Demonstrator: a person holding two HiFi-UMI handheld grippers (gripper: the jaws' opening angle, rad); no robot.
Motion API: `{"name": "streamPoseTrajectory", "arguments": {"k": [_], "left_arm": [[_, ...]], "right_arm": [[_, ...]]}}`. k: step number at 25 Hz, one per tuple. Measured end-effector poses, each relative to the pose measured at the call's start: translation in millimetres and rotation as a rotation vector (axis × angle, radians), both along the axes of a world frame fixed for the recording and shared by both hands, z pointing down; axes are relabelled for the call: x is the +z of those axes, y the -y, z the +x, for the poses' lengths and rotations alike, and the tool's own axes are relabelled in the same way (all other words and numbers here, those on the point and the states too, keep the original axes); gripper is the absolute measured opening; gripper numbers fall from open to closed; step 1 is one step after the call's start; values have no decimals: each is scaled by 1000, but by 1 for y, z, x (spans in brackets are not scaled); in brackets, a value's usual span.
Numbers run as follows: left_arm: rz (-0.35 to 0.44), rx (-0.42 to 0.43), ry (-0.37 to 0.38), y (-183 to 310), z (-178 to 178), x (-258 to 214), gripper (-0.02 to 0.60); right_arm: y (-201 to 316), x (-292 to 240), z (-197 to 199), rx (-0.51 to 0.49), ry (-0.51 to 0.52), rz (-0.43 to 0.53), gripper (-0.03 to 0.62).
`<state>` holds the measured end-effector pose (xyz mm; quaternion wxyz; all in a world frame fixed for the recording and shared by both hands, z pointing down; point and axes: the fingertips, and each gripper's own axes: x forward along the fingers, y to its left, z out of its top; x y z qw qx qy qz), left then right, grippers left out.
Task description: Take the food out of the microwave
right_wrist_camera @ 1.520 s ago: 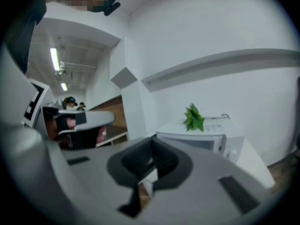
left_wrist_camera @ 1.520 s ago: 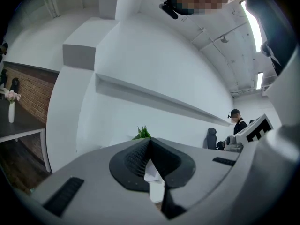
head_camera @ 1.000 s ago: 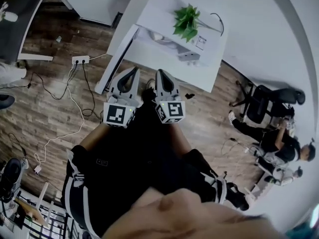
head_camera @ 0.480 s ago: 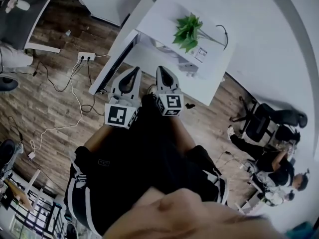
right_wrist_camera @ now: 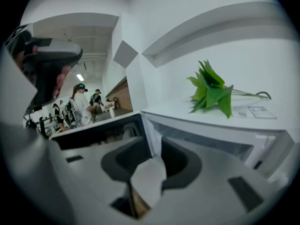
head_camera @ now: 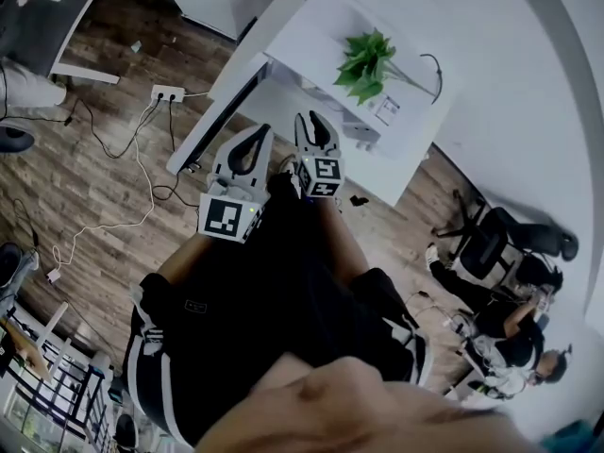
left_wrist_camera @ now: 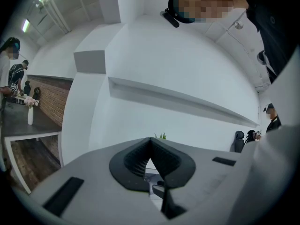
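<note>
The white microwave (head_camera: 311, 36) stands ahead of me with a green plant (head_camera: 366, 59) on its top. Its dark door (head_camera: 222, 111) hangs open to the left. In the right gripper view the open cavity (right_wrist_camera: 211, 142) is right in front, and I cannot make out the food inside. My right gripper (head_camera: 316, 121) points at the opening; its jaws have just been opening and stand open with nothing between them (right_wrist_camera: 157, 142). My left gripper (head_camera: 257, 132) is beside it near the door's edge, its tips meeting, shut on nothing (left_wrist_camera: 150, 139).
A power strip (head_camera: 168, 92) and loose cables lie on the wood floor at the left. A desk (head_camera: 57, 17) is at the far left. A person sits among office chairs (head_camera: 500, 291) at the right. A small card (head_camera: 387, 111) lies on the microwave top.
The right gripper has moved forward and down toward the microwave opening, and its jaws have parted. The left gripper has shifted slightly and stays shut.
</note>
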<state>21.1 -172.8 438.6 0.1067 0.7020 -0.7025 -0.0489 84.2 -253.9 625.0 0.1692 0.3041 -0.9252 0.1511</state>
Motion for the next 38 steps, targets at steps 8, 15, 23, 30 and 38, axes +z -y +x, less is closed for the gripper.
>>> {"name": "streamPoseTrajectory", "arguments": {"k": [8,15,23,30,38], "left_arm": [[-20,-35,-6,0,-11,4,30],[-38,-46,-6,2,-15,9,31],[-62,-70,-9,5,-23,15,30],[-87,-93,-13,8,-27,23,29],[-101,-129,-17,6,-39,24,31]], "right_arm": [[20,37,-15,-22,-53,-40,199],[47,70,-22,-8,-81,-80,236],[80,116,-27,26,-161,-74,262],[105,139,-35,42,-178,-82,282],[121,156,-45,41,-227,-87,291]]}}
